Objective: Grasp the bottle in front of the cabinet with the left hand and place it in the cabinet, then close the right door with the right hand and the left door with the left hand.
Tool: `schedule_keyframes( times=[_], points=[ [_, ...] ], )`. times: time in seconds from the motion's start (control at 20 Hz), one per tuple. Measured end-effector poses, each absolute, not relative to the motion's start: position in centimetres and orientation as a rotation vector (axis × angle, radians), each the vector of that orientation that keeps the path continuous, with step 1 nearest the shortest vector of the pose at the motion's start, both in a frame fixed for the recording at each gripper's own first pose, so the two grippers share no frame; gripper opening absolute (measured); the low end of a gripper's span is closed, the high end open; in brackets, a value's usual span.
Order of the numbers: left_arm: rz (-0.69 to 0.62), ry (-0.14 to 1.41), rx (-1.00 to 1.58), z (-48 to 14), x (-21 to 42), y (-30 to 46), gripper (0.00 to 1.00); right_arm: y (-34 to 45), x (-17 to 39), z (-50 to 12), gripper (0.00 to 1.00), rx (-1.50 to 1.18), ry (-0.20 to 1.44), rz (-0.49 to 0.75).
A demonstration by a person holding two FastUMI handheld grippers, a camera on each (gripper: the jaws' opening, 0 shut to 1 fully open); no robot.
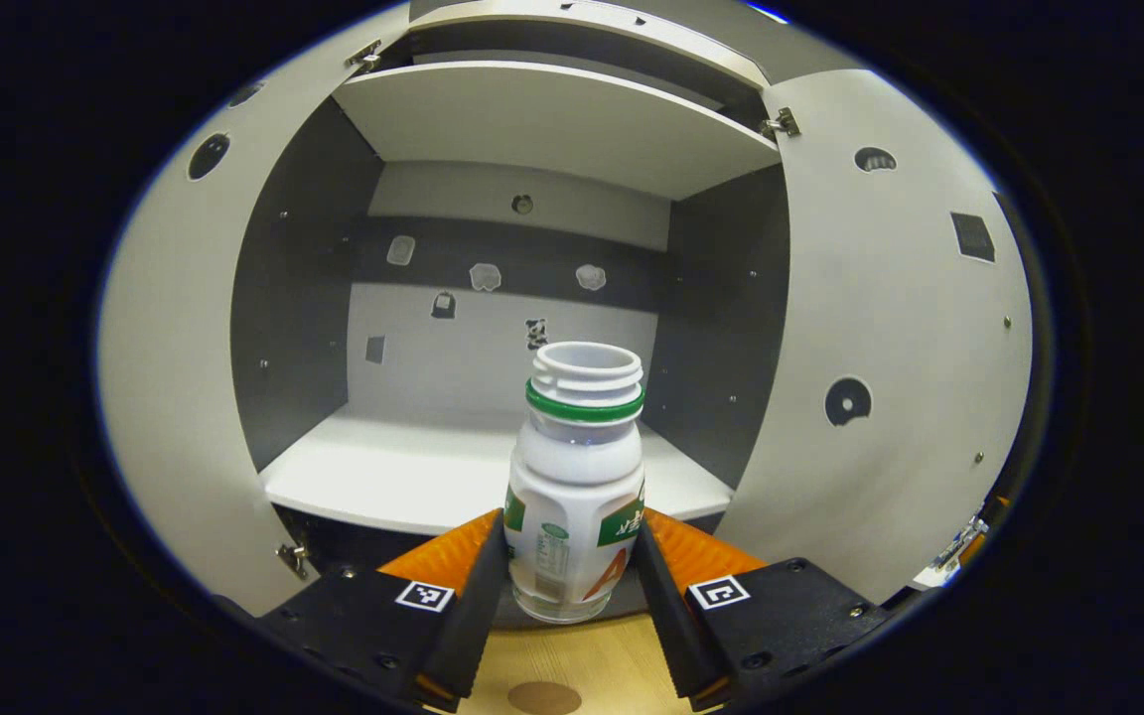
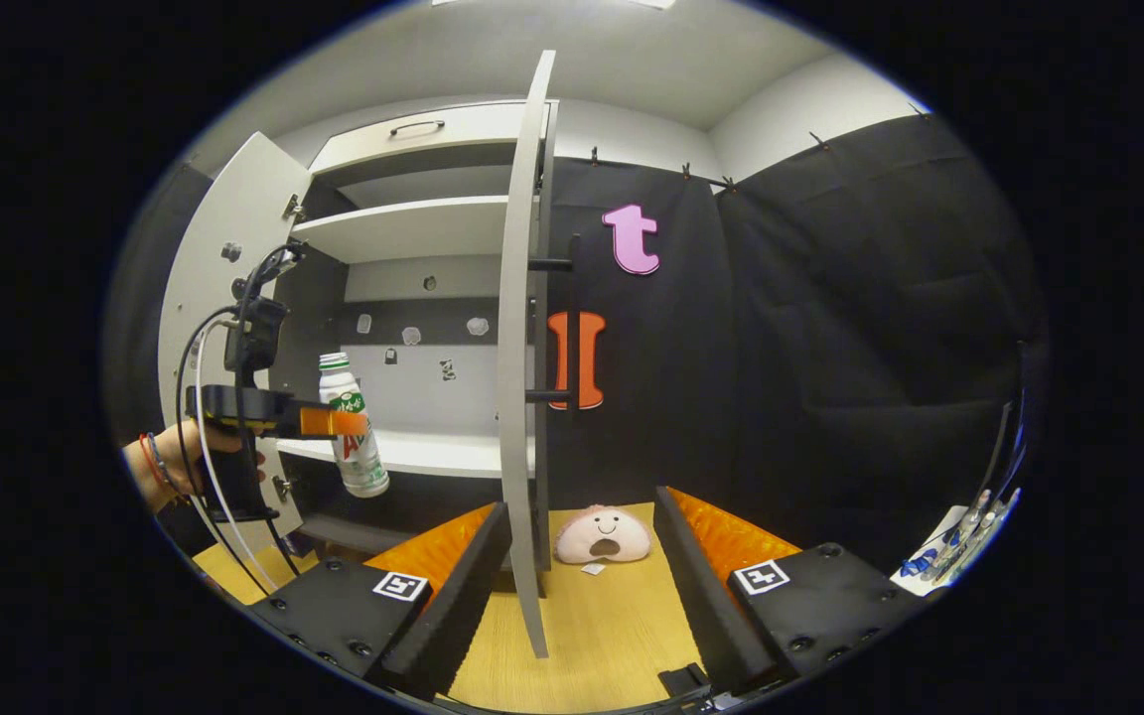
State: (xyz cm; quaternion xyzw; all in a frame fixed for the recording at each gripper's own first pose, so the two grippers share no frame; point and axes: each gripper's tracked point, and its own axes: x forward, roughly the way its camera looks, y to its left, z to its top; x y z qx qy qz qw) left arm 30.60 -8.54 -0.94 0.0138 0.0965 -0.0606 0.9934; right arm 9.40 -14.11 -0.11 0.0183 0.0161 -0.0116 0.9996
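Matte grey cabinet [image 1: 572, 129], left gripper [image 1: 572, 576] jaws clamping ridged-neck bottle [image 1: 577, 477], right gripper [image 2: 582, 556] jaws released.

I am working in a staged recording booth, not a lived-in home. Black cloth [image 2: 830, 328] hangs clipped along the wall from 12 to 3 o'clock in my right gripper view. A bare white cabinet [image 1: 552, 119] stands on a pale wooden surface [image 2: 602, 616], and loose cables [image 2: 197, 417] trail at 9 o'clock.
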Motion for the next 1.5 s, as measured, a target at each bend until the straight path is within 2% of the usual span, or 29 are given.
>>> schedule_keyframes(
  times=[0.2,0.45,0.8,1.05,1.15,1.35,1.5],
  points=[
    [-0.162,0.165,0.086,1.9,36.1,-9.2,0.72,-15.2,9.3,0.9,0.96,0.022,-0.001,-0.095],
    [-0.192,0.177,0.14,2.2,41.7,-10.2,0.71,-15.9,9.4,0.6,0.96,0.018,0.012,-0.155],
    [-0.212,0.283,0.063,-1.8,44.8,-10.9,0.72,-17.7,9.4,0.9,0.96,-0.005,0.019,-0.229],
    [-0.203,0.294,0.083,-1.9,44.8,-11.1,0.72,-18.3,9.3,0.8,0.96,-0.006,0.027,-0.233],
    [-0.201,0.277,0.088,-1.3,44.6,-11.4,0.77,-18.4,9.4,0.9,0.96,-0.01,0.026,-0.228],
    [-0.174,0.239,0.104,0.3,43.2,-10.7,0.95,-18.3,9.5,1.0,0.95,0.0,0.031,-0.2],
    [-0.145,0.209,0.09,2.0,40.4,-9.8,0.95,-18.8,9.5,1.5,0.95,-0.003,0.027,-0.178]
  ],
)
